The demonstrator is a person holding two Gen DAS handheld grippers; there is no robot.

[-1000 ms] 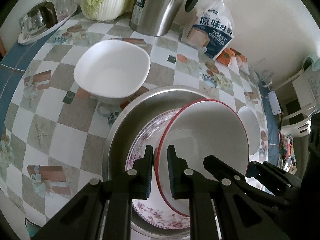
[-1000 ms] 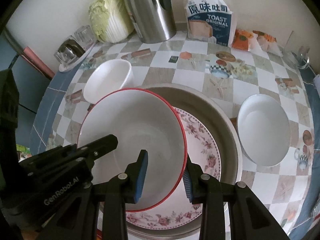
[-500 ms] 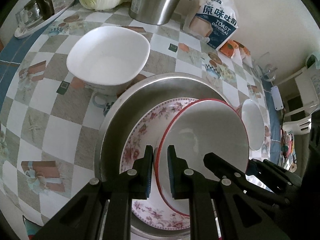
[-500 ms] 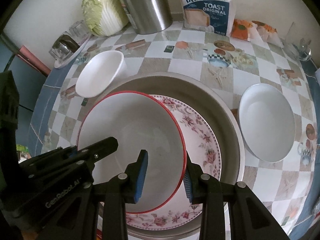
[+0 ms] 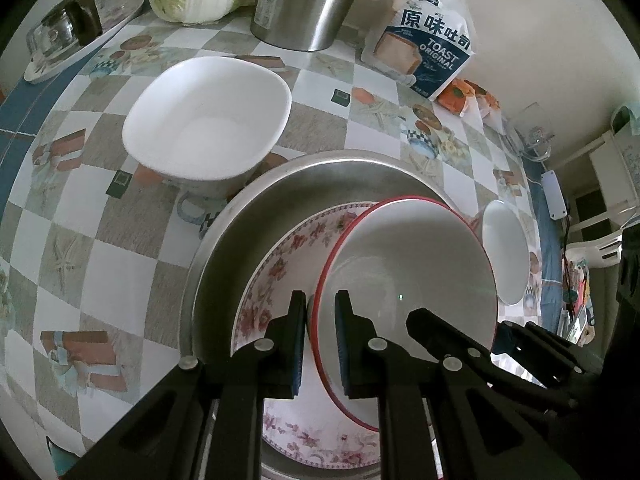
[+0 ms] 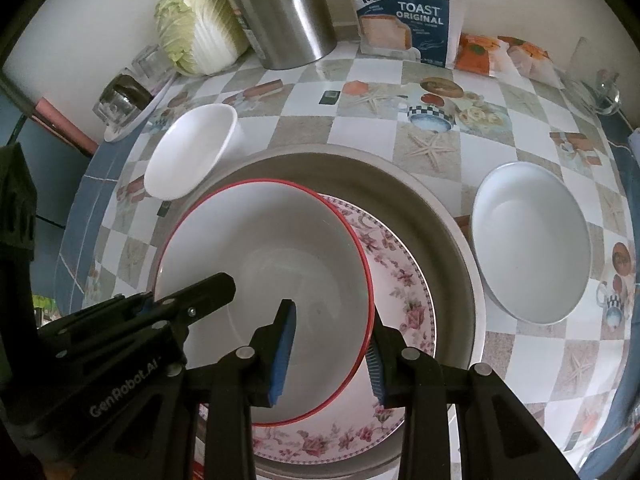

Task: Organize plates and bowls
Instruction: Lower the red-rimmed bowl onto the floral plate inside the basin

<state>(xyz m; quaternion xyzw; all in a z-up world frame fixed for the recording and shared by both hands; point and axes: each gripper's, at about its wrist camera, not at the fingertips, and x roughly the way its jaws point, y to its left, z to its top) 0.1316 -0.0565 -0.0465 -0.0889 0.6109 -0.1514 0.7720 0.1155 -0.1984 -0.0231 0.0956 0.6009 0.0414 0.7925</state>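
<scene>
Both hand-held grippers, left [image 5: 320, 344] and right [image 6: 330, 354], still pinch the red-rimmed bowl [image 6: 260, 276] by its edges. It hangs just over the flowered plate [image 6: 400, 280] in the metal basin [image 6: 440, 216]. The grip has not changed, and stacking looks close.

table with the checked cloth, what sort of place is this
Most likely a home kitchen or dining table. On the patterned cloth stand a bag of toast bread, a napa cabbage and a steel thermos jug, with bowls and plates around.
</scene>
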